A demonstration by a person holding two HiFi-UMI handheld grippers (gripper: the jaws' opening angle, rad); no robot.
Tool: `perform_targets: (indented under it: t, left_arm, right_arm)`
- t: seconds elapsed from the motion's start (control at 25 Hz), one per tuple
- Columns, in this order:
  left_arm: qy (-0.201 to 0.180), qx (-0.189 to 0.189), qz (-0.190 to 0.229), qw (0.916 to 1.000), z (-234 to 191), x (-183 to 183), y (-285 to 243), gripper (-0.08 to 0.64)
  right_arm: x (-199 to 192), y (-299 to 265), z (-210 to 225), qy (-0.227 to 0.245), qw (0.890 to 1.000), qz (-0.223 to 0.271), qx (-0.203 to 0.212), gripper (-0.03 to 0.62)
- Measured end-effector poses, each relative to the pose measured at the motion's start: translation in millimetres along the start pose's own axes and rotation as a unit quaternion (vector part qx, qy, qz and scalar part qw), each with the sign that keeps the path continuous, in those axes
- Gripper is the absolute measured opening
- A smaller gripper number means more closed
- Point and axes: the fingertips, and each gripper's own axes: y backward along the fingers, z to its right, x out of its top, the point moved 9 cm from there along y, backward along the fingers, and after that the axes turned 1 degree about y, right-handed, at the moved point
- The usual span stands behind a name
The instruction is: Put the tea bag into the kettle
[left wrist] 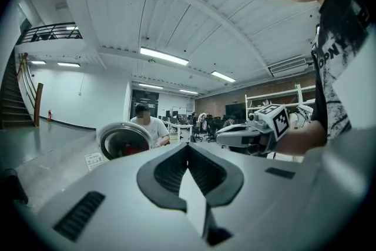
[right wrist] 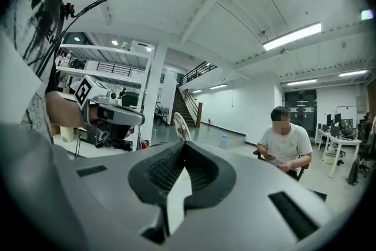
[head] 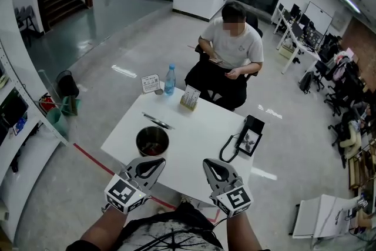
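The kettle [head: 152, 141] is a dark round pot, open at the top, on the near left of the white table [head: 194, 132]. Something reddish lies inside it; I cannot tell what it is. No tea bag shows between any jaws. My left gripper [head: 154, 164] hovers at the table's near edge just in front of the kettle, shut and empty. My right gripper [head: 212, 165] is level with it to the right, also shut and empty. The left gripper [left wrist: 188, 147] points towards the kettle's rim [left wrist: 124, 139]. The right gripper [right wrist: 183, 147] has that rim [right wrist: 181, 126] just beyond its tips.
At the far edge of the table stand a water bottle [head: 170, 79], a small card sign [head: 151, 83] and a small box [head: 189, 97]. A thin dark tool [head: 157, 121] lies behind the kettle. A black device with a cable [head: 249, 135] sits at the right. A person [head: 230, 50] sits across.
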Motion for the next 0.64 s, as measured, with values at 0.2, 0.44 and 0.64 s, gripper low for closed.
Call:
perform_targets:
  t: [0.2,0.44,0.64]
  left_arm:
    - [0.003,0.004,0.0,1.0,1.0,1.5,2.5,0.009]
    - [0.001,0.007,-0.001,1.0,2.5,1.4,4.1,0.009]
    - [0.001,0.009,0.002,1.0,4.3,-0.4,0.5,0.009]
  right_arm:
    - [2.2,-0.7,-2.4,0.001,1.0,0.005,0.009,0.011]
    - [2.3,-1.8,-3.1,0.002,1.0,0.002,0.01,0.01]
    - [-2.7,-4.5,-0.2,0.001,1.0,-0.003,0.012,0.01]
